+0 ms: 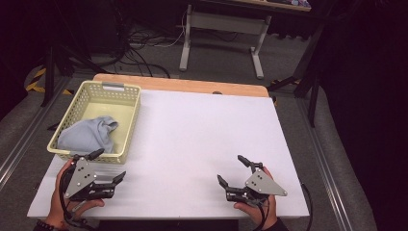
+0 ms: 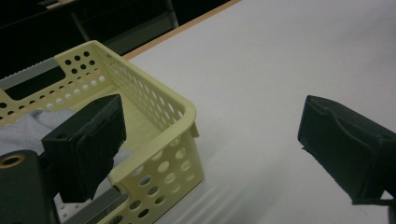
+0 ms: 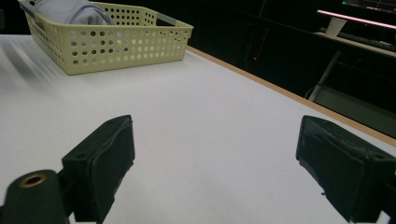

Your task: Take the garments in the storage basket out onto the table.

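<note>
A pale yellow perforated basket (image 1: 129, 126) stands at the table's left side, and a crumpled light blue-grey cloth (image 1: 90, 134) lies inside it. My left gripper (image 1: 108, 164) is open just in front of the basket's near right corner, with nothing between its jaws. In the left gripper view one jaw overlaps the basket (image 2: 182, 112) and the cloth (image 2: 28, 128). Near the front edge on the right, my right gripper (image 1: 231, 169) is open and empty over the bare white table (image 1: 202, 130). The right gripper view shows the basket (image 3: 107, 42) with the cloth (image 3: 70, 10) far off.
The white tabletop has a wooden strip (image 1: 192, 85) along its far edge. Beyond it are a dark floor with cables (image 1: 144, 43) and a white desk frame (image 1: 221, 29). Metal rails (image 1: 327, 159) run along both sides of the table.
</note>
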